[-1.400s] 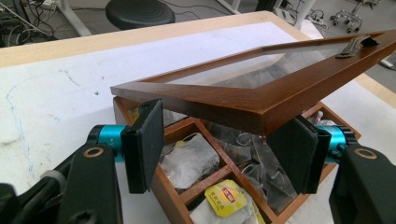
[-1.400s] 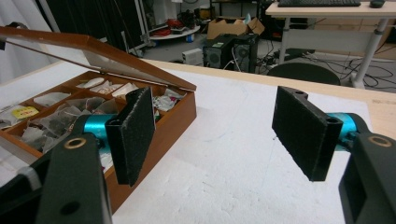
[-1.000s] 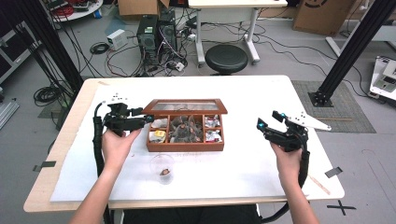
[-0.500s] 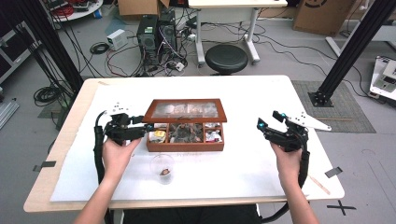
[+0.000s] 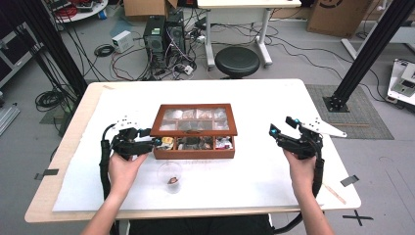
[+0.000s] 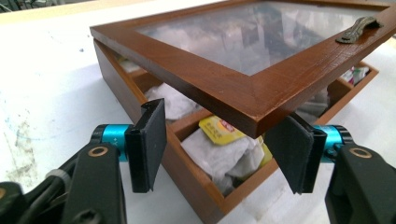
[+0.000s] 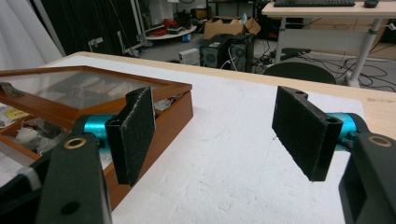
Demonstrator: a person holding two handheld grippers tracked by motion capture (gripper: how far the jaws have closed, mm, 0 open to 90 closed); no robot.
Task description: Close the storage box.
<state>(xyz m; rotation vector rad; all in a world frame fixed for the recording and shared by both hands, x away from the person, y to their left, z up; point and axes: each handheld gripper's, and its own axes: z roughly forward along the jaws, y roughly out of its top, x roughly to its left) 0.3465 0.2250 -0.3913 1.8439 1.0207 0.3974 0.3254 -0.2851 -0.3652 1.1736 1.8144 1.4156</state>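
Observation:
A brown wooden tea box (image 5: pixel 193 152) sits mid-table, its glass-paned lid (image 5: pixel 193 120) hanging partly down over the compartments. My left gripper (image 5: pixel 155 142) is open at the box's front left corner. In the left gripper view the lid (image 6: pixel 261 37) corner lies above and between the two jaws of the left gripper (image 6: pixel 219 149), with a gap on each side, and white tea bags (image 6: pixel 212 156) show under it. A bronze handle (image 6: pixel 357 29) sits on the lid's front edge. My right gripper (image 5: pixel 281 125) is open, apart from the box's right side, with nothing between the right gripper's (image 7: pixel 215 135) jaws.
A clear glass cup (image 5: pixel 171 177) with a small brown thing inside stands in front of the box, near my left hand. White sheet (image 5: pixel 254 171) covers the table. The box's right corner (image 7: pixel 170 119) is close to my right gripper's left jaw.
The lid has come down over the box, covering more of the compartments. My left gripper has shifted slightly toward the front corner. The right gripper has stayed put.

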